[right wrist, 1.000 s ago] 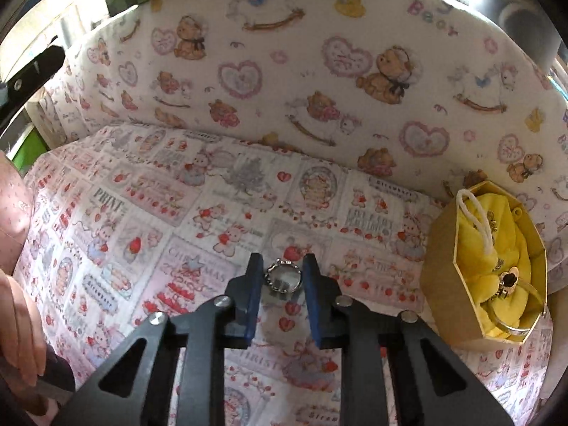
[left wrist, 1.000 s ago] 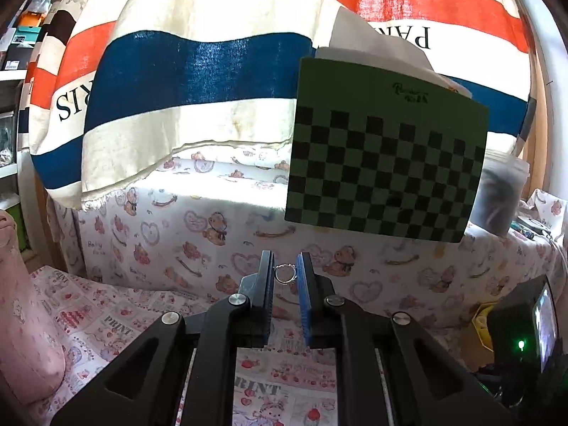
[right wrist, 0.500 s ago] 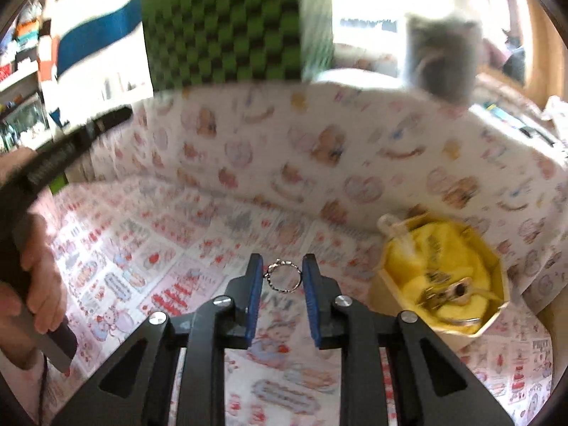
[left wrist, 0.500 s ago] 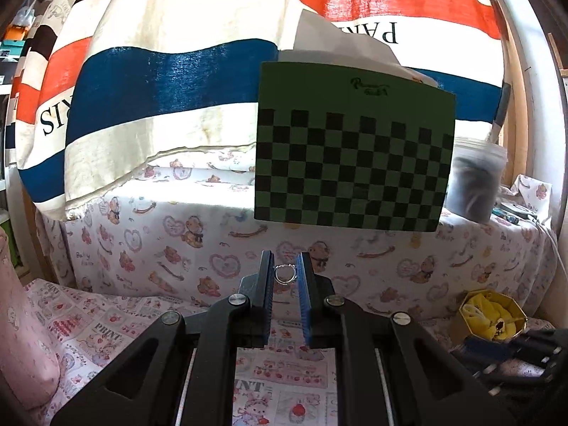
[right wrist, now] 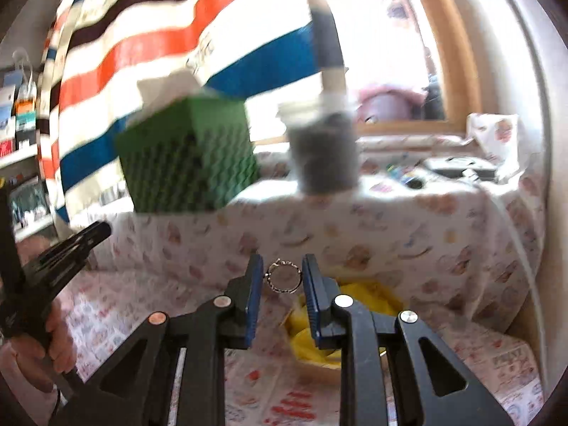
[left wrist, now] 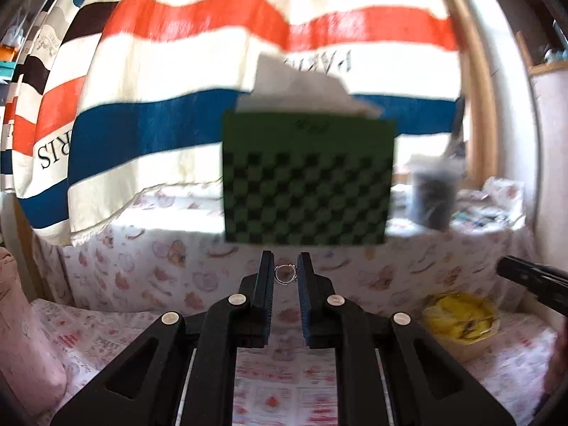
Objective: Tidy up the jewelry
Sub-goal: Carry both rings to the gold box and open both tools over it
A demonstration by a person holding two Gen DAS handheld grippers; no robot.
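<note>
My left gripper [left wrist: 285, 275] is shut on a small silver ring [left wrist: 284, 274], held in the air above the printed cloth. My right gripper [right wrist: 283, 277] is shut on a larger beaded silver ring [right wrist: 284, 277], held just above the tan box with a yellow pouch [right wrist: 349, 296]. That box also shows in the left wrist view [left wrist: 459, 319], low on the right, with jewelry lying on the yellow pouch. The right gripper's tip shows in the left wrist view [left wrist: 529, 277], above the box. The left gripper shows at the left of the right wrist view [right wrist: 60, 252].
A green checkered box [left wrist: 307, 177] and a dark filled tub [left wrist: 435, 191] stand on the raised ledge behind. A striped towel [left wrist: 177, 71] hangs at the back. A pink padded object [left wrist: 21, 337] is at the far left. Printed cloth [left wrist: 284, 390] covers the surface.
The right gripper has lifted with its ring and swung right, over the yellow pouch box. The left gripper has turned right and drawn back, holding its ring.
</note>
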